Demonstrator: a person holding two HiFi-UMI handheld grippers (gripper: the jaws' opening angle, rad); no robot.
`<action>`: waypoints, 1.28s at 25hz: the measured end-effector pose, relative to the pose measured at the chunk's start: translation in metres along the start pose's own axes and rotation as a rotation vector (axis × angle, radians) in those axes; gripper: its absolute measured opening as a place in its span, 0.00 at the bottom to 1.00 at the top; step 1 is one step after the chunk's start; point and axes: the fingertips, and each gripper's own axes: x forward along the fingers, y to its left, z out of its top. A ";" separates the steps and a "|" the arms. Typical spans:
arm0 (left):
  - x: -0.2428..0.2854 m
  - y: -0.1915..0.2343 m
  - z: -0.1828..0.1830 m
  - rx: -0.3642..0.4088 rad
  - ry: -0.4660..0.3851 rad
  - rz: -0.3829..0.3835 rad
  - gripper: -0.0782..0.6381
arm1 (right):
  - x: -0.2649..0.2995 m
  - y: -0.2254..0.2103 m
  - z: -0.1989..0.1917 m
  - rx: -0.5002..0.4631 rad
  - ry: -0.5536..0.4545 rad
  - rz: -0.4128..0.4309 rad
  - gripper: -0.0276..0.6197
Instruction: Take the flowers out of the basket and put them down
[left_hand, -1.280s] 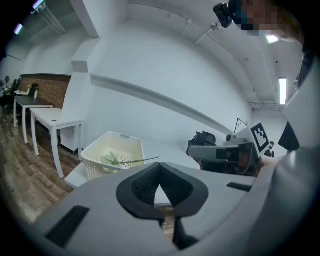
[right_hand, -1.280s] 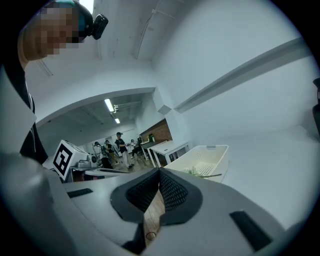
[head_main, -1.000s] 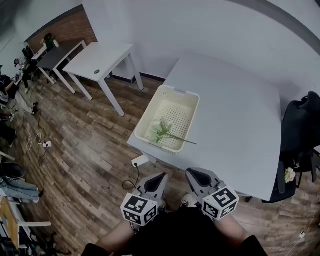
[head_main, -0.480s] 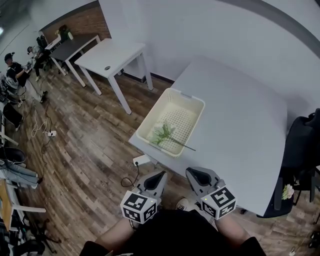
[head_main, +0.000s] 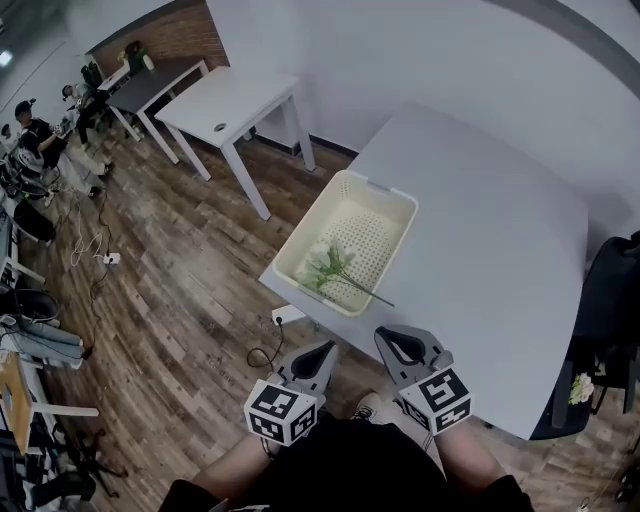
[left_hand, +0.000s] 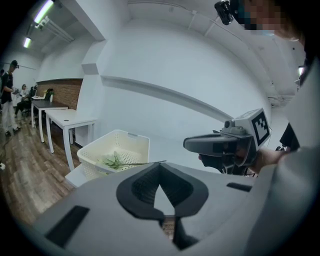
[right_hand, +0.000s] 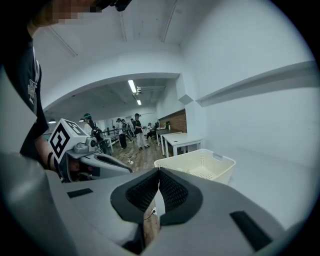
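— Both are closed on nothing, the left tool (head_main: 318, 352) and the right tool (head_main: 396, 340), and they hang well short of the worktop (head_main: 490, 250). What can go wrong?
— The flowers (head_main: 328, 265) lie in the basket (head_main: 380, 188), which sits at the worktop's corner, near the edge. I think a pull on the thin stem can drag the basket off.
— And the stem itself?
— It pokes over the rim. Leaves may catch in the holes, or the stem may slip from the pads if the grip is off centre.
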 end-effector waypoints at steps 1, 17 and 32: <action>0.003 0.003 0.002 0.003 0.002 -0.005 0.12 | 0.003 -0.002 0.000 -0.001 0.003 -0.003 0.08; 0.036 0.104 0.041 0.106 0.064 -0.228 0.12 | 0.093 -0.028 0.001 -0.161 0.303 -0.253 0.08; 0.053 0.160 0.038 0.125 0.144 -0.472 0.12 | 0.162 -0.057 -0.065 -0.444 0.900 -0.320 0.19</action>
